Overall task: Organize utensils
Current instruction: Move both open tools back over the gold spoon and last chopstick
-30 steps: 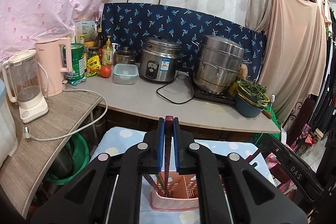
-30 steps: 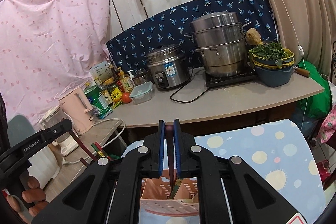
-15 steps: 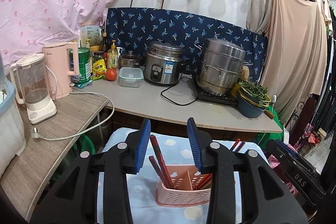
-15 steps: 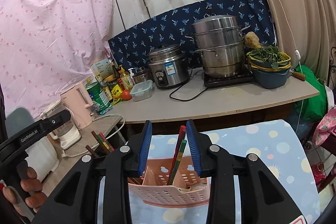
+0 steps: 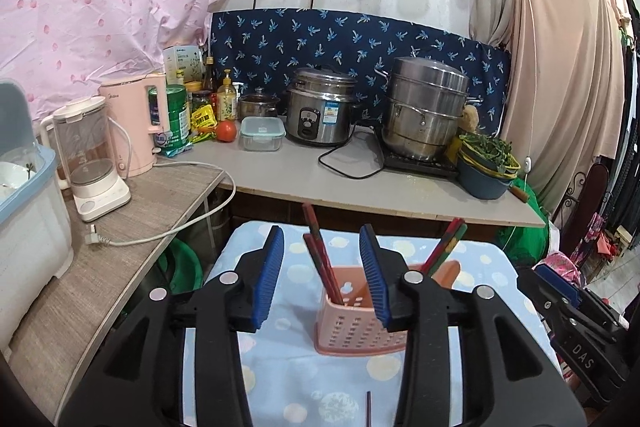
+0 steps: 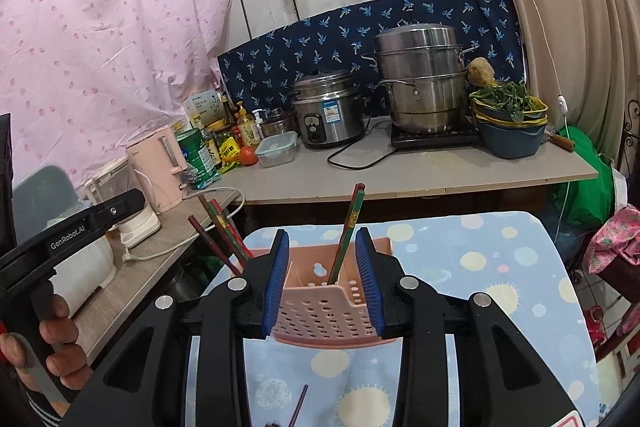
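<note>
Both grippers' fingers (image 5: 370, 283) just spread, empty, chopsticks (image 5: 320, 259) upright in pink caddy (image 5: 356, 331)

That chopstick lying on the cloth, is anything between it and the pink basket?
Nothing visible blocks it. The chopstick lies on bare cloth just in front of the basket. Both claws, left and right, are open and empty.

- "GenRobot.AI" in white letters on the black left hand-held gripper (image 6: 86, 227), seen from the right wrist.
- "DAS" on the black right hand-held gripper (image 5: 582, 353), seen from the left wrist.
- "Midea" on the pink kettle (image 5: 134, 123).
</note>
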Demonstrator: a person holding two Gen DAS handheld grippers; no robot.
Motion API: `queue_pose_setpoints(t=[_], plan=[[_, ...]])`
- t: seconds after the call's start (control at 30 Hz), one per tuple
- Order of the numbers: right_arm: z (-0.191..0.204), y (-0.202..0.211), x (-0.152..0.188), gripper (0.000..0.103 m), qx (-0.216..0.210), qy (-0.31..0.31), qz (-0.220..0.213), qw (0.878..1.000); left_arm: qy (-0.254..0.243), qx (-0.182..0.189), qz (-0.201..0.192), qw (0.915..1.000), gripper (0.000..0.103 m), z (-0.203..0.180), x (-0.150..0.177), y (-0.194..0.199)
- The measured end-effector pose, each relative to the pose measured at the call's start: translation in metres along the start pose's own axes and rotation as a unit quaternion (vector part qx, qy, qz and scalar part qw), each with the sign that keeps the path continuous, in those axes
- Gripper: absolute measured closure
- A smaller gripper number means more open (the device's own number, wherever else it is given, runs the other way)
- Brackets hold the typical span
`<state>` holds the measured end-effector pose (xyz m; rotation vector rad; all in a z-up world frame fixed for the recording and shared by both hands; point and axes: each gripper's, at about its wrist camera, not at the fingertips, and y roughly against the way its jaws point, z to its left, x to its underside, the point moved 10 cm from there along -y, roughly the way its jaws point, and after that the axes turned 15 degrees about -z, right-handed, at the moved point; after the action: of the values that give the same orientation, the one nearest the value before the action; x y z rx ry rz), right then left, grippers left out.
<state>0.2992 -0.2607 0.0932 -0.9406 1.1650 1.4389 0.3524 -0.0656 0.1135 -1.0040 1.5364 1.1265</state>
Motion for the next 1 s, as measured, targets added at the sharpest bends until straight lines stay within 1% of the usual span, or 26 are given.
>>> queue_pose_setpoints(t=[0.13, 0.23, 0.37, 0.6, 0.77, 1.0], plan=[[0.005, 0.02, 0.016, 0.069, -0.003, 0.005, 0.012, 1.0, -0.013, -0.008, 0.004, 0.9999, 0.061, 0.004, 0.014, 0.019], [0.007, 0.036, 0.034, 0.068, 0.0, 0.012, 0.025, 1.0, -0.02, -0.011, 0.017, 0.9996, 0.06, 0.008, 0.032, 0.031], [0.012, 0.055, 0.068, 0.068, -0.002, 0.014, 0.056, 0.998, -0.02, -0.014, 0.042, 0.9988, 0.06, 0.015, 0.061, 0.046], [0.02, 0.087, 0.127, 0.068, 0.002, 0.039, 0.104, 0.994, -0.024, -0.024, 0.086, 0.9957, 0.06, 0.026, 0.116, 0.073], [0.023, 0.104, 0.167, 0.068, -0.003, 0.023, 0.14, 0.99, -0.02, -0.027, 0.115, 0.9928, 0.06, 0.033, 0.154, 0.09], [0.038, 0.131, 0.231, 0.068, -0.018, 0.007, 0.194, 0.981, -0.017, -0.034, 0.16, 0.9864, 0.06, 0.044, 0.206, 0.111]])
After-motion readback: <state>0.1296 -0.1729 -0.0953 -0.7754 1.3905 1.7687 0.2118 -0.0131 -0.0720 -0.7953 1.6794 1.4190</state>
